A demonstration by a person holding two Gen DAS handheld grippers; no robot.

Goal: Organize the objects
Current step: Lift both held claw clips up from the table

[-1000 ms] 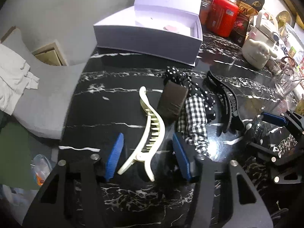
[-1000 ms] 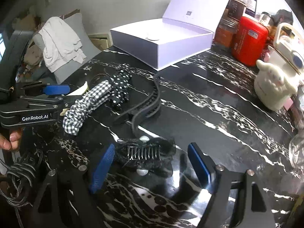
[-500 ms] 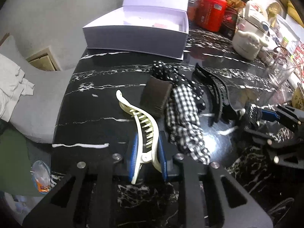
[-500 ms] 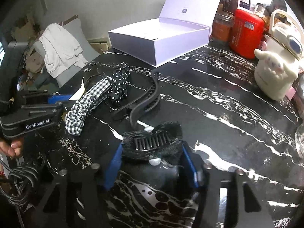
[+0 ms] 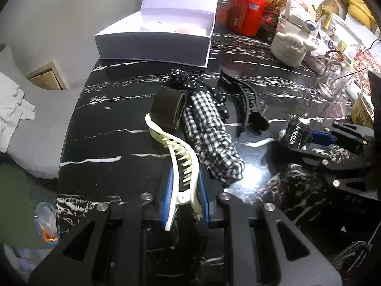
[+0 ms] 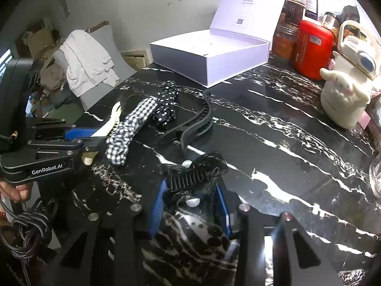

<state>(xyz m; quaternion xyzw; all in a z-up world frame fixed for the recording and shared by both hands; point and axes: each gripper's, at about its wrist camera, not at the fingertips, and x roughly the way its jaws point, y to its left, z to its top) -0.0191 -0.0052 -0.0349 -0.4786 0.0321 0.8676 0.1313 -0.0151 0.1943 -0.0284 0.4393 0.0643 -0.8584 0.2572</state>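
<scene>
My left gripper [image 5: 185,195] is shut on the handle end of a cream banana hair clip [image 5: 177,150], lifted a little above the black marble table [image 5: 114,119]. My right gripper [image 6: 190,205] is shut on a black lace hair clip [image 6: 190,178], also raised; it shows in the left wrist view [image 5: 295,134]. On the table lie a checked scrunchie [image 5: 212,143], a polka-dot scrunchie [image 5: 197,85], a brown hair band [image 5: 167,108] and a black banana clip [image 5: 245,100]. An open white box [image 5: 152,38] stands at the table's far edge.
A red canister [image 6: 312,47], a cream character kettle [image 6: 345,95], jars and a glass mug [image 5: 335,78] crowd the far right. A grey chair with white cloth [image 6: 88,66] stands off the table's left edge. The other gripper's body [image 6: 42,152] is at left.
Both grippers closed from wide open, the left on the cream clip, the right on the black lace clip. Both have then risen slightly with their clips.
</scene>
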